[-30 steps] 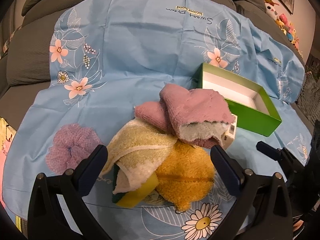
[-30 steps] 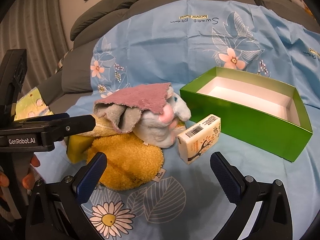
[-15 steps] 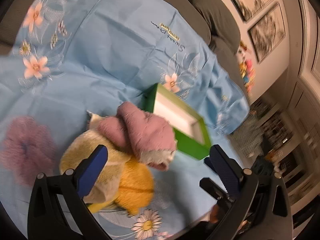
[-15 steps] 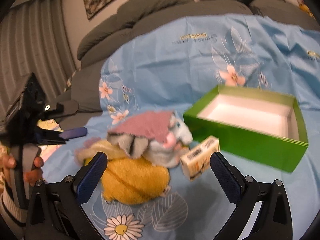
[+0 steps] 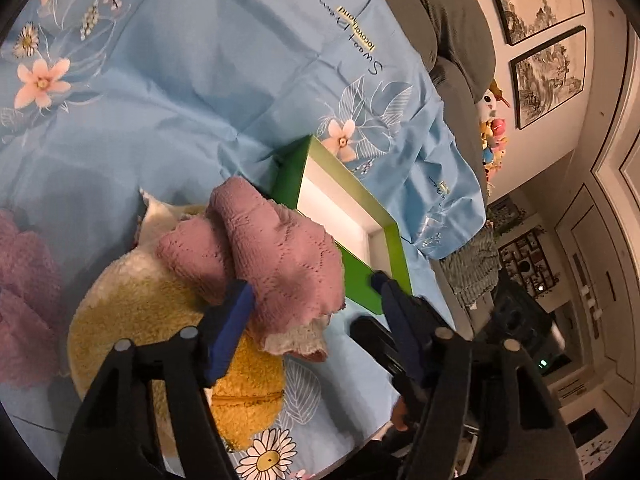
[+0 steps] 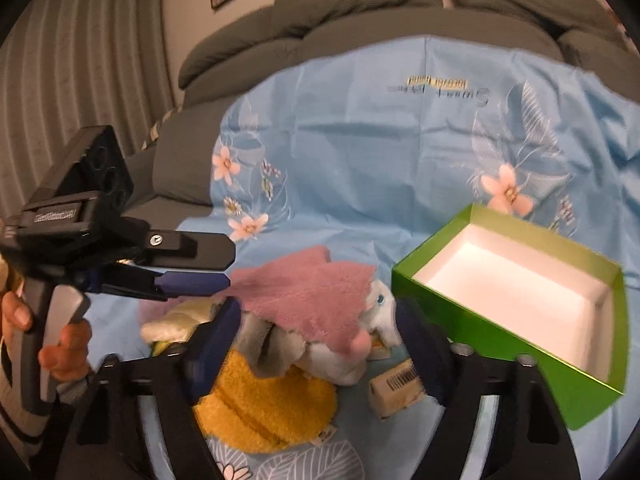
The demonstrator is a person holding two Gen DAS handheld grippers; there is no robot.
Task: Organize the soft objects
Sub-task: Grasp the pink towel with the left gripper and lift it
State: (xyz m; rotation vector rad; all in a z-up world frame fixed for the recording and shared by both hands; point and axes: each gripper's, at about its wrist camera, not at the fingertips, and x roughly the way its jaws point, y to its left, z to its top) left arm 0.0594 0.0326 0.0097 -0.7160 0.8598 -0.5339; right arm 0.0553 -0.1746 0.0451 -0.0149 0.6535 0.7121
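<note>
Basically, the work surface is a grey sofa [image 6: 360,12] seat draped with a light-blue sheet [image 5: 208,80] printed with pink flowers, white leaves, daisies and a line of script; the sheet is creased and hangs off the sofa's far edge in the left wrist view. The soft objects sit in one heap near the middle of the sheet: a pink towel [image 5: 280,256] on top, a yellow plush [image 5: 152,320] under it, a grey-white plush toy [image 6: 344,352] beneath the towel's right side, and a pale cream cloth [image 6: 176,320] poking out on the left. A small barcoded carton [image 6: 396,388] lies on the sheet just beside the heap, between it and an open green box [image 6: 592,376] with a white interior, which holds nothing visible. The box sits to the right of the heap, near but not clearly touching. Left claw [image 5: 316,312]: jaws closing, part open, the towel's hanging edge between them; cannot tell whether the pads press it yet. Right claw [image 6: 316,340]: jaws closing, part open, hovering in front of the heap with the towel and grey toy framed between the fingers; the frame is blurred, and no contact is visible. A hand [image 6: 60,344] grips the left tool's handle at the left of the right wrist view. Room: framed ink landscapes [image 5: 544,76] on a pale wall, small colourful toys [image 5: 492,136] at the sofa's end, a vertically ribbed wall or curtain [image 6: 80,60] on the other side, and white panelled doors.
</note>
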